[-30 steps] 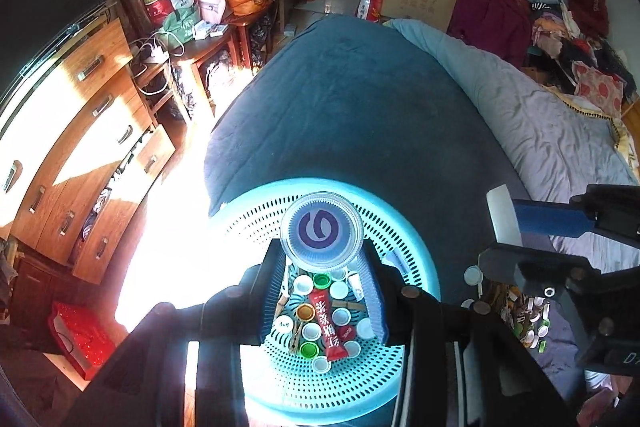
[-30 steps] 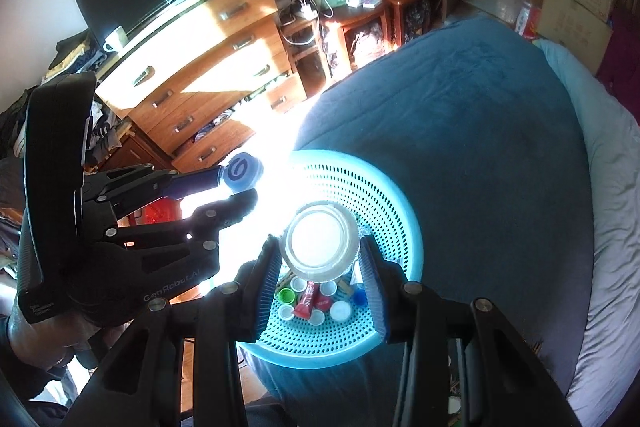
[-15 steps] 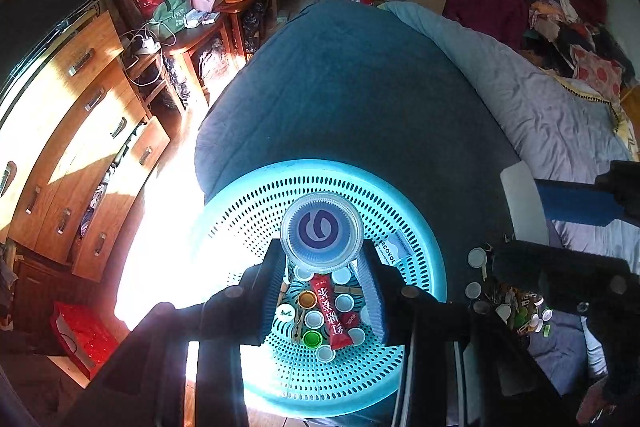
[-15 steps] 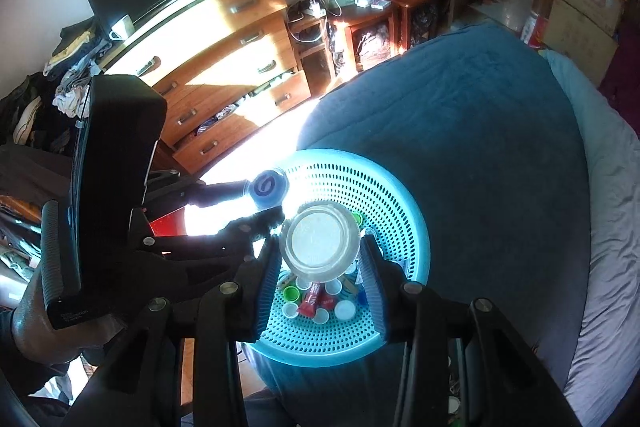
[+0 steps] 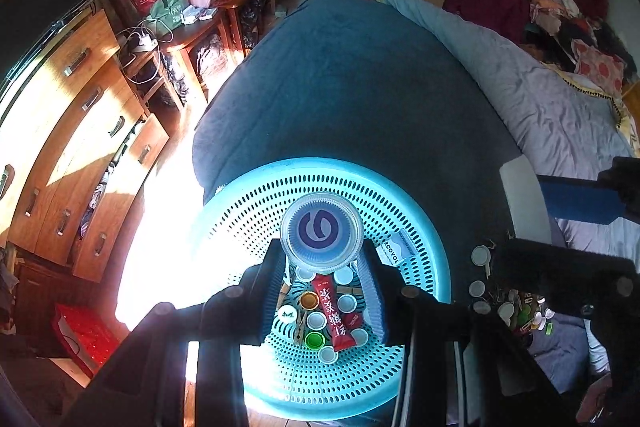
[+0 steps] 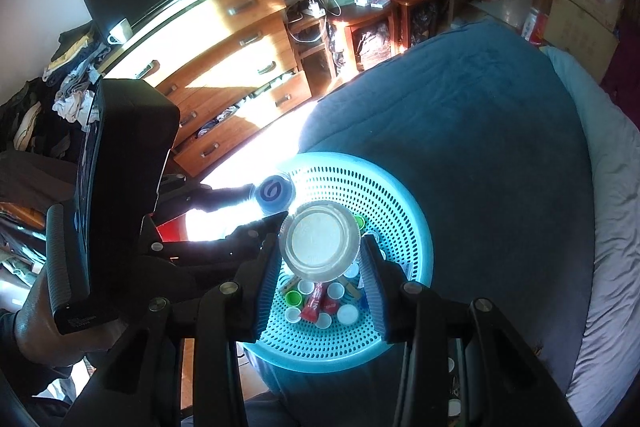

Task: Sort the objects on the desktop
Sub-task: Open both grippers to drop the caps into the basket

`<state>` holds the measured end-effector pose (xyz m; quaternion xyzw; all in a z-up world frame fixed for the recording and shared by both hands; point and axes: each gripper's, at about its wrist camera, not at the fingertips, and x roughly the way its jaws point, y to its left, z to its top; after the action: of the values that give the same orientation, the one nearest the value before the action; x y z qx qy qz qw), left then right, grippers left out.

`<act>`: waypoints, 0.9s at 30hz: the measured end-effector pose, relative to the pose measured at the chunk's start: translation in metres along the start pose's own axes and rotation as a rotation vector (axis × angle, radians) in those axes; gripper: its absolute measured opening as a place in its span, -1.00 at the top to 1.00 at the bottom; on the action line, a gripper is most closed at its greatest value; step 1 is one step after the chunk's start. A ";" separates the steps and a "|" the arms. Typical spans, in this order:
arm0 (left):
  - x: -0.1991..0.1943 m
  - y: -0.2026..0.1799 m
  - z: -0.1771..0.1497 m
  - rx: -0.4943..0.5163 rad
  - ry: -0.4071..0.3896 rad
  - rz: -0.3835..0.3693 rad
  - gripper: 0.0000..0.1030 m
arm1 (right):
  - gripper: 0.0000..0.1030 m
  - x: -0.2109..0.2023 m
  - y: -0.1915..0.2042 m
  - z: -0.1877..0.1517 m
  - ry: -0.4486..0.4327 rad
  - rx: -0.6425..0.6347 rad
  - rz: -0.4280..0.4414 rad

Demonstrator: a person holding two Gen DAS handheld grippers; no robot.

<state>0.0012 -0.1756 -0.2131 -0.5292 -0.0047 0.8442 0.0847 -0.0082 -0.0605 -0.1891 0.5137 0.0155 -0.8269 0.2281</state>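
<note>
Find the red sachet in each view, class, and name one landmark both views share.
Left wrist: the red sachet lies in the lower centre, among bottle caps.
Right wrist: the red sachet is in the lower centre, below the held clear lid.
Shared landmark: the blue basket.

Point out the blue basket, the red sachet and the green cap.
blue basket [image 5: 256,211]: left wrist view, perforated left wall.
red sachet [image 5: 334,311]: left wrist view, middle of the printed face.
green cap [image 5: 314,340]: left wrist view, open top.

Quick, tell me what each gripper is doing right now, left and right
Left gripper: shut on the blue-logo lid, above the blue basket.
Right gripper: shut on the white-centred lid, above the same basket.
</note>
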 end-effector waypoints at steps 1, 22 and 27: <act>0.001 0.000 0.001 -0.001 0.002 0.004 0.26 | 0.25 0.001 -0.001 0.001 0.001 0.001 0.002; 0.014 -0.005 -0.007 0.008 0.030 -0.013 -0.10 | -0.31 -0.009 -0.075 -0.045 -0.053 0.172 -0.020; 0.018 -0.082 -0.025 0.186 0.049 -0.166 -0.10 | -0.31 -0.028 -0.152 -0.140 -0.030 0.408 -0.131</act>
<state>0.0270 -0.0943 -0.2325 -0.5372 0.0320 0.8180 0.2031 0.0604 0.1224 -0.2628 0.5346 -0.1221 -0.8337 0.0652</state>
